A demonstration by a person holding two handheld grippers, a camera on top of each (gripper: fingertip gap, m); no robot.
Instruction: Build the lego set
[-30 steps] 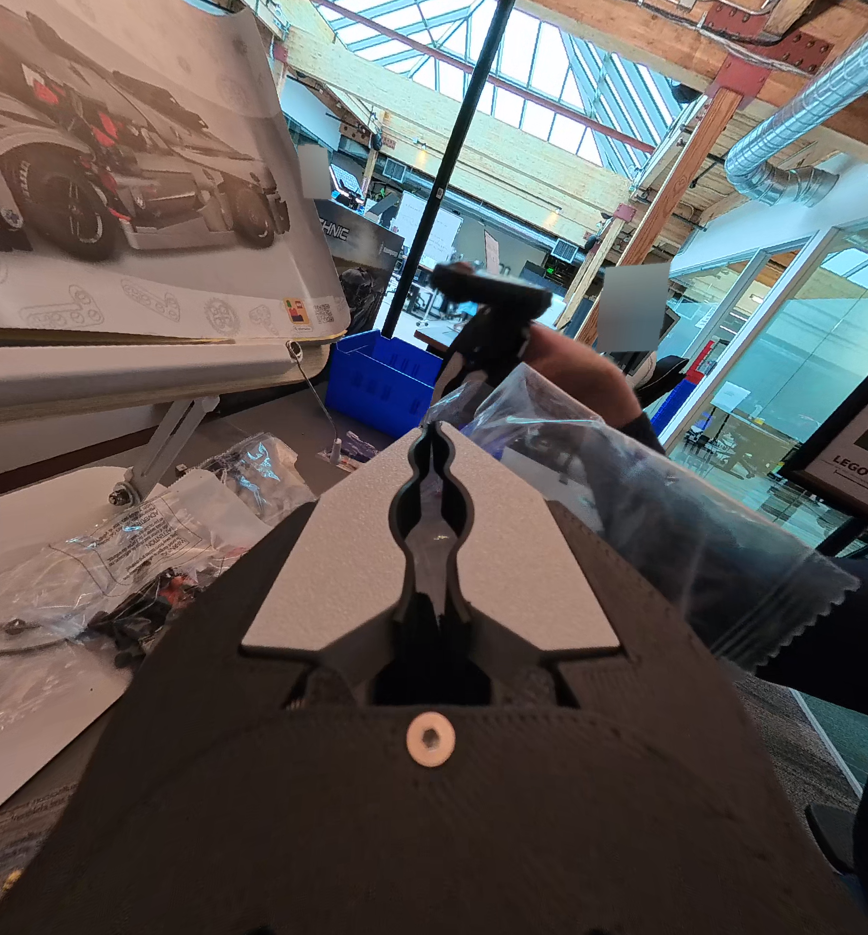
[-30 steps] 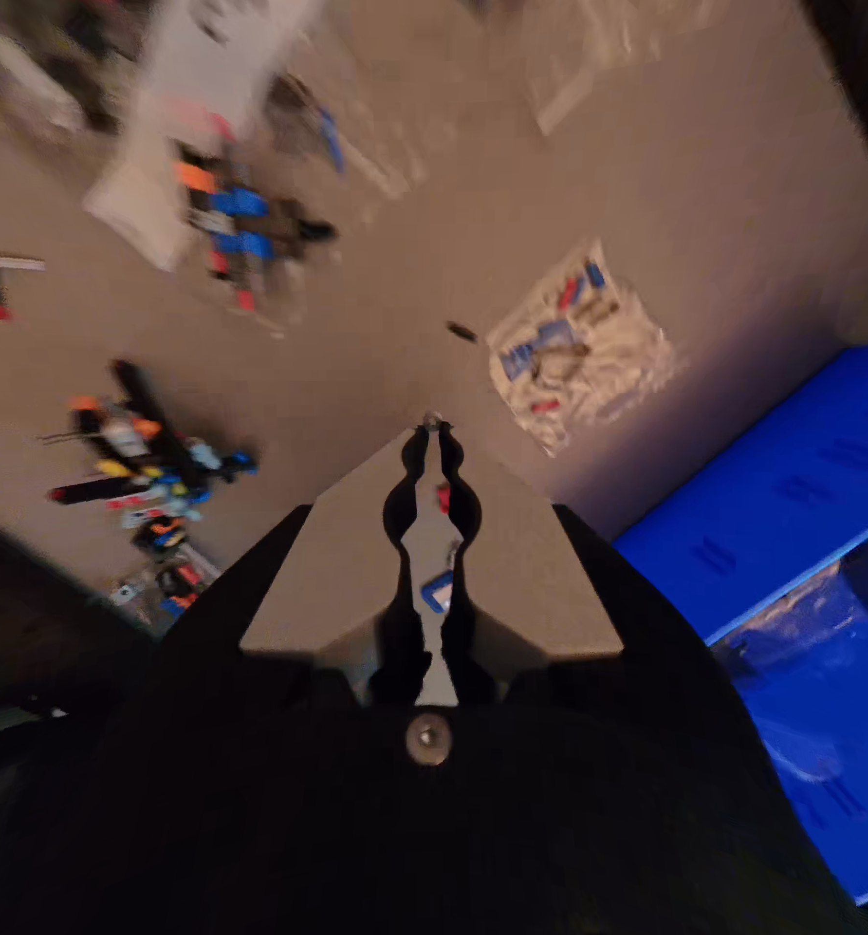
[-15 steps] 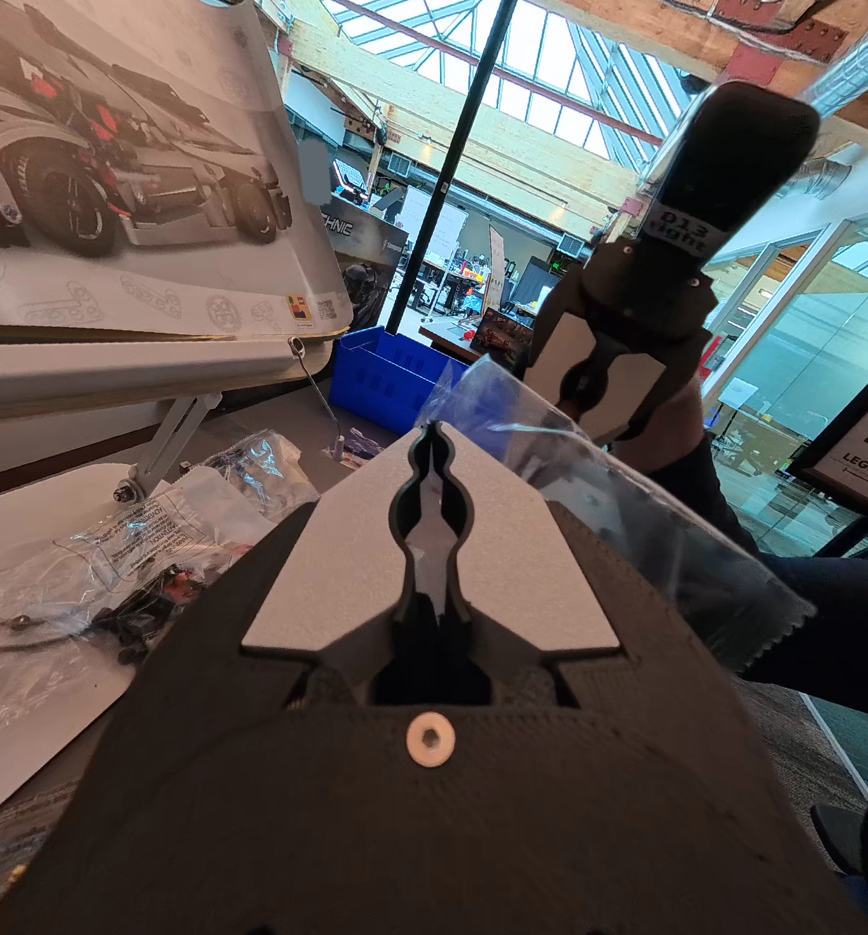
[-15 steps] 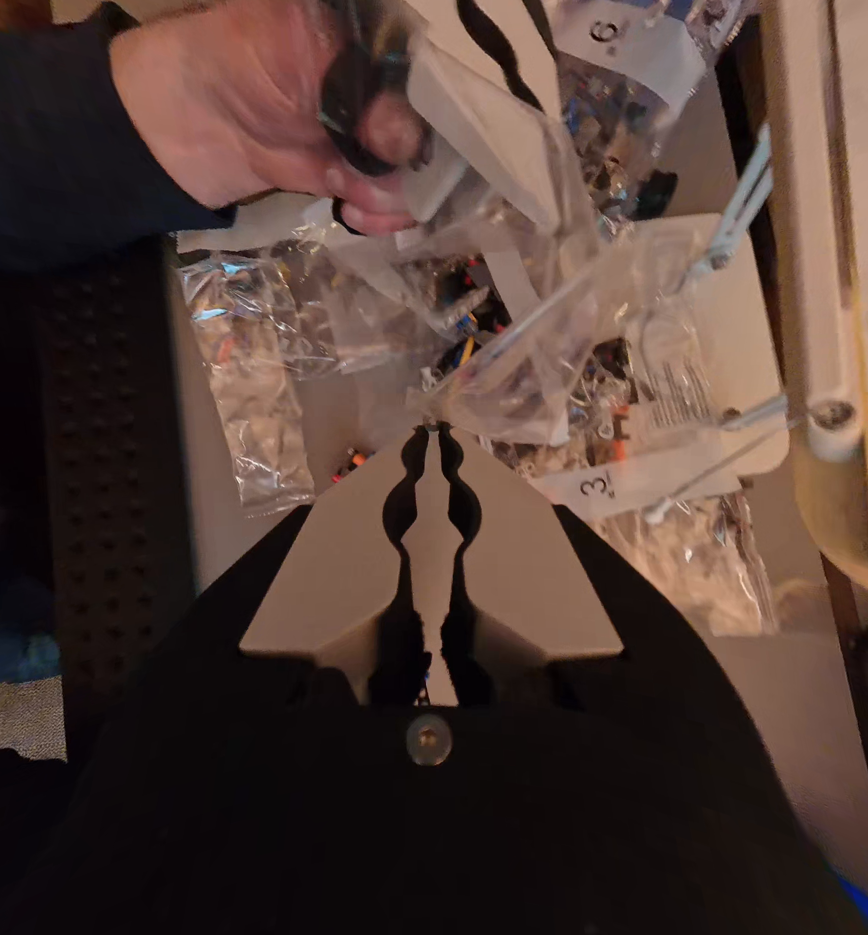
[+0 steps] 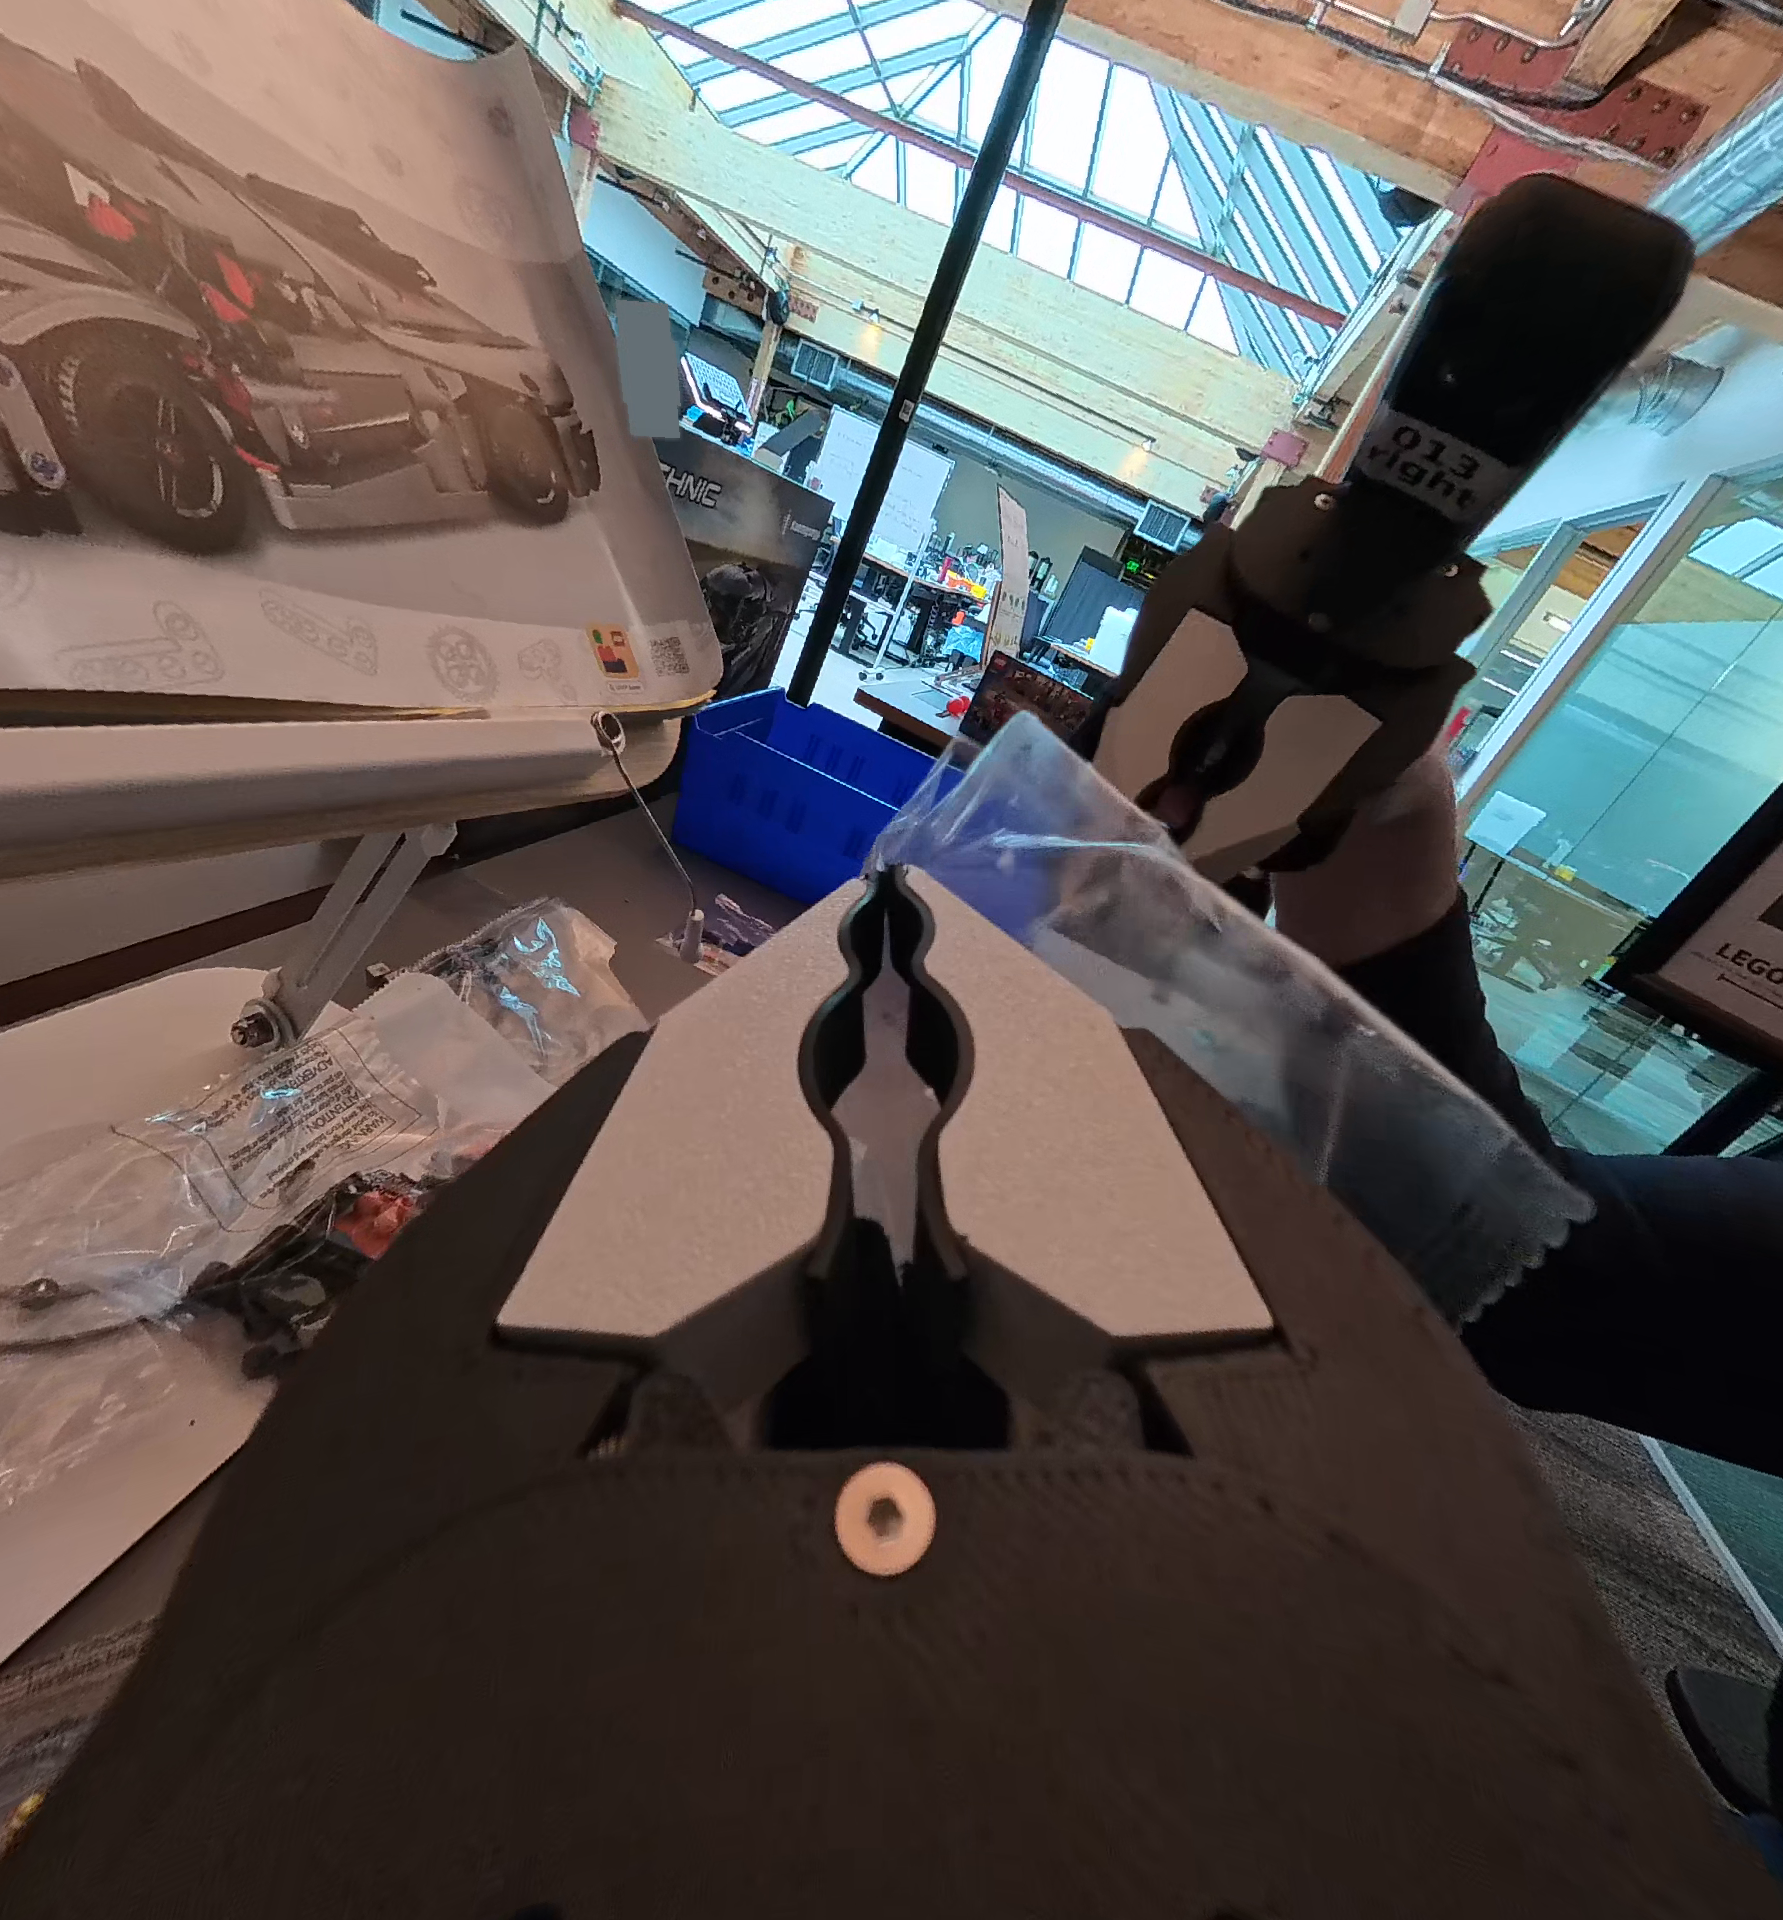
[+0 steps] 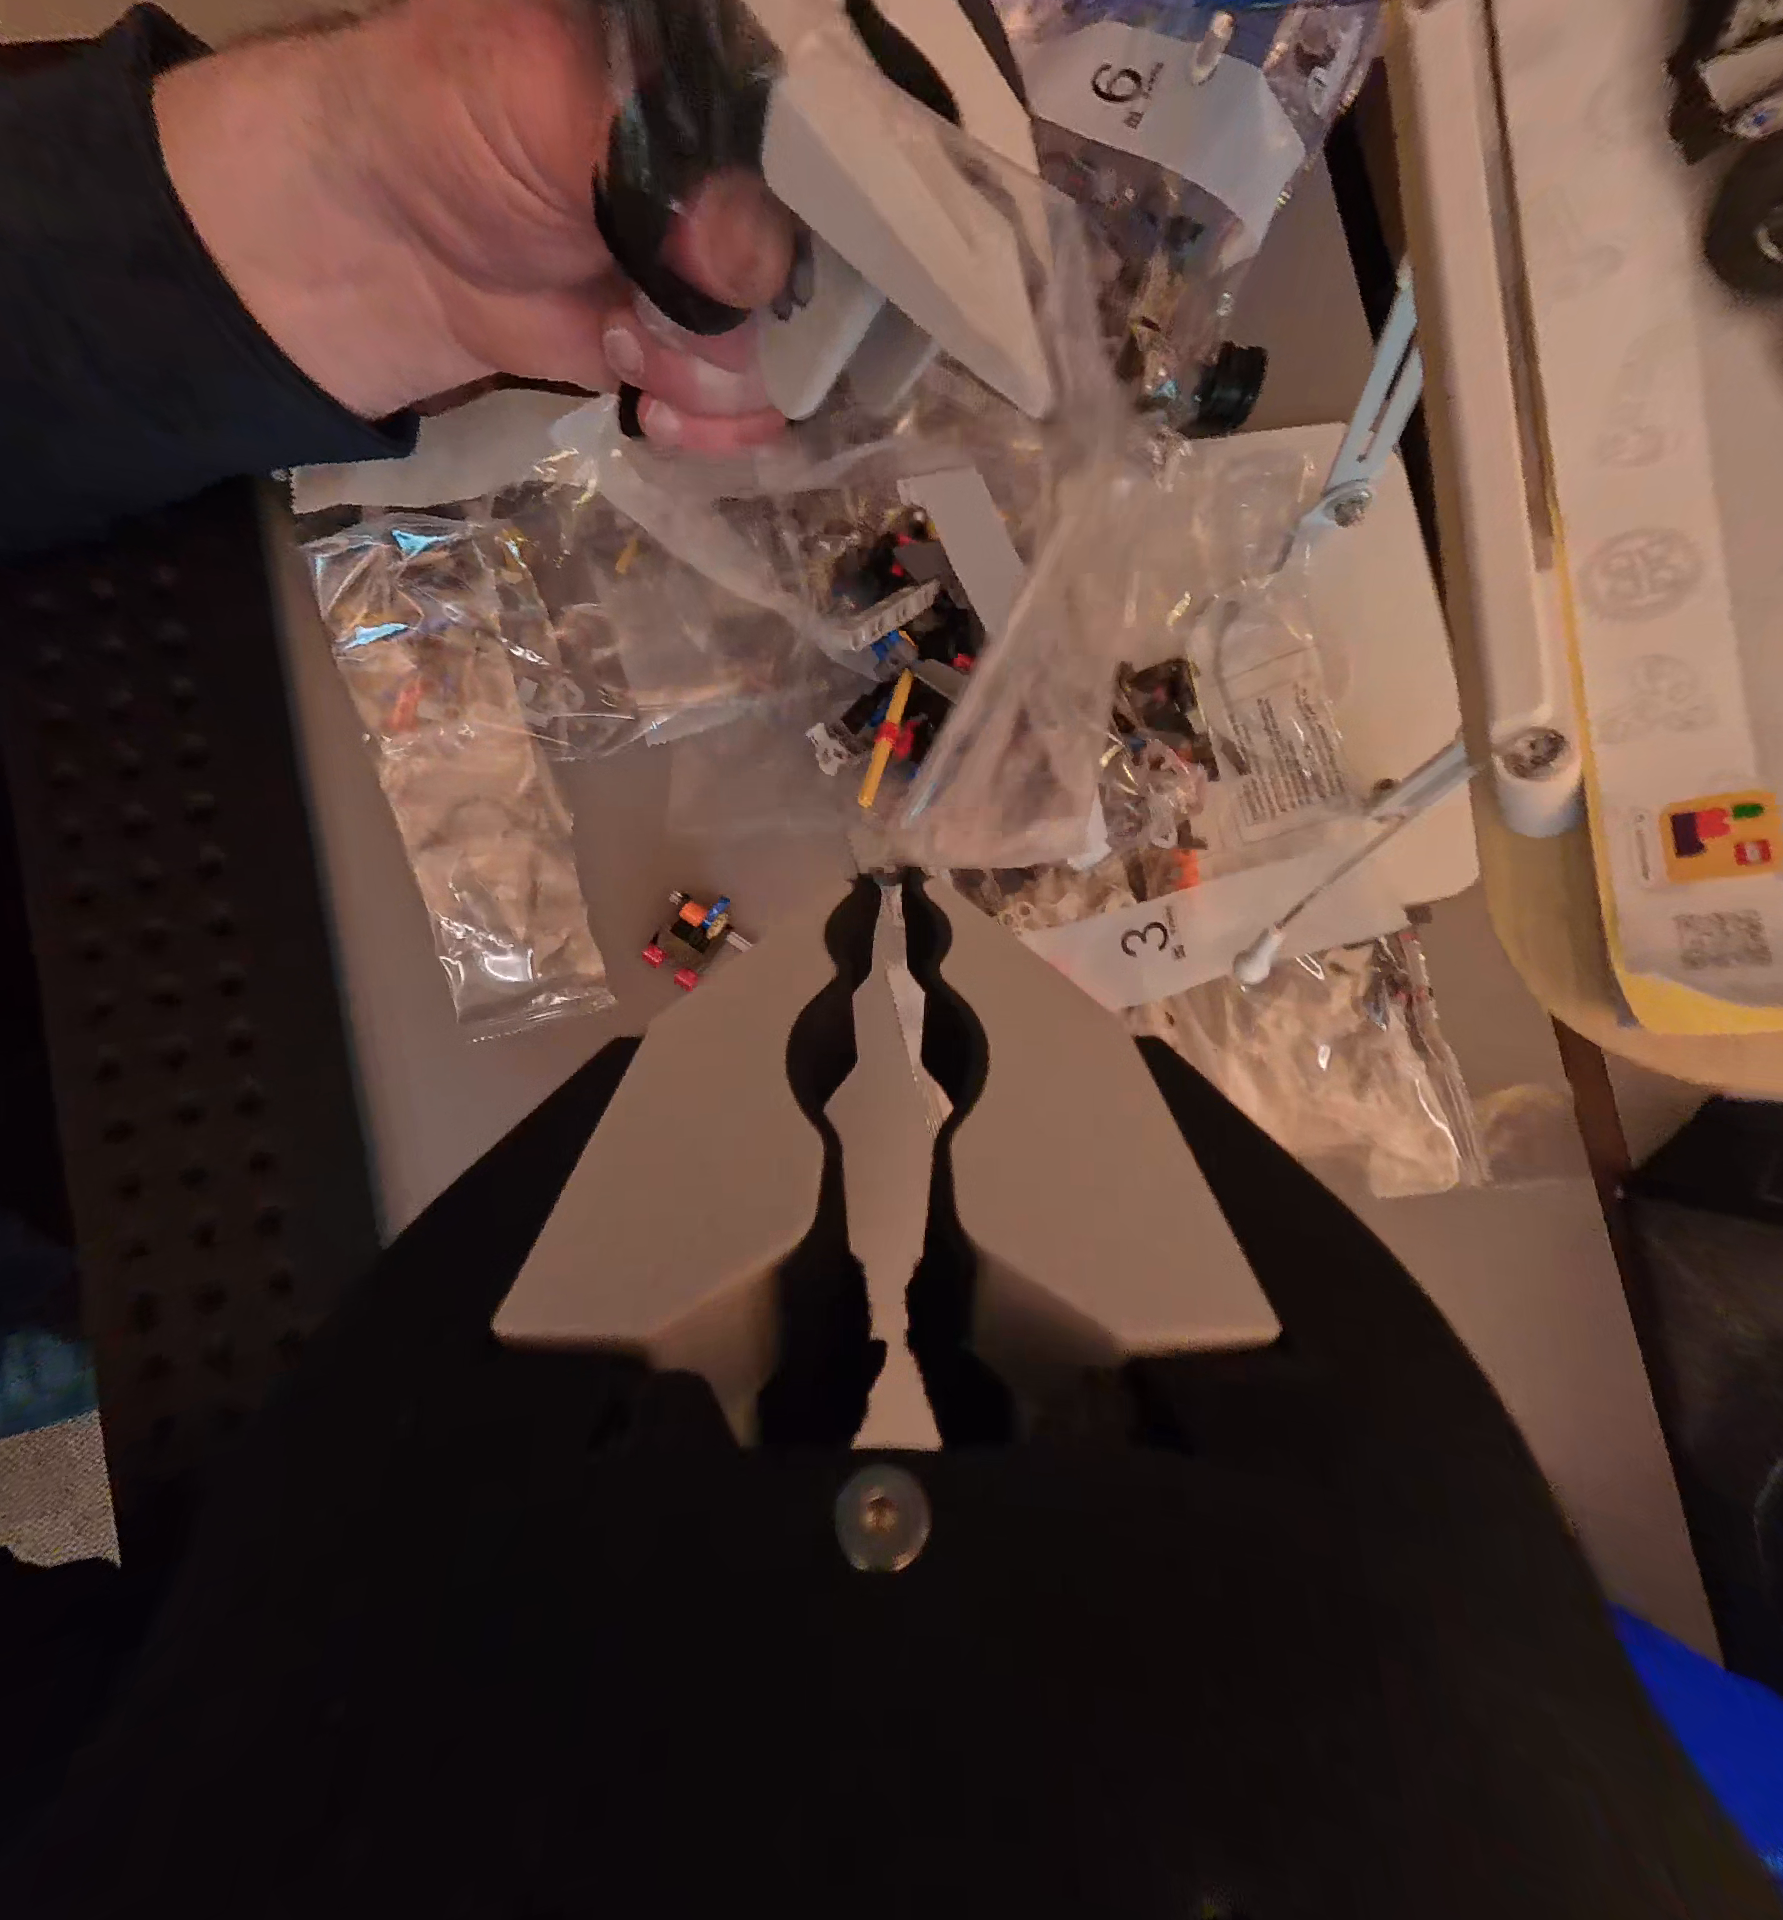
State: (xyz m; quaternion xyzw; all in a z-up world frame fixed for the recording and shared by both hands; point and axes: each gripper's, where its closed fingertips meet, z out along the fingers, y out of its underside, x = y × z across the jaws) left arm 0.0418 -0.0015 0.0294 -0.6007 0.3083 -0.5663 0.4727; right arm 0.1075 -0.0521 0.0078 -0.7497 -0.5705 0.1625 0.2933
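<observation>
Both claws pinch the same clear plastic bag (image 5: 1230, 997) and hold it up in the air over the worktop (image 6: 513, 1091). The left claw (image 5: 885, 878) is closed tight on one corner of the bag. The right claw (image 6: 885, 878) is closed tight on another edge of it. In the left wrist view the right claw points down at the bag from above, and a hand holds its black handle. In the right wrist view a hand (image 6: 430, 208) grips the left claw just above the bag.

Under the bag, more bags of Lego parts (image 6: 471, 748) lie on the worktop. Two of them have white tags with numbers. A tiny built Lego piece (image 6: 695, 925) with red and orange bits sits alone on the worktop, near the tip of the right claw. Beside the bags, the instruction booklet (image 5: 243, 416) with a car picture leans on a white stand (image 5: 274, 779). A blue bin (image 5: 793, 790) sits behind the stand.
</observation>
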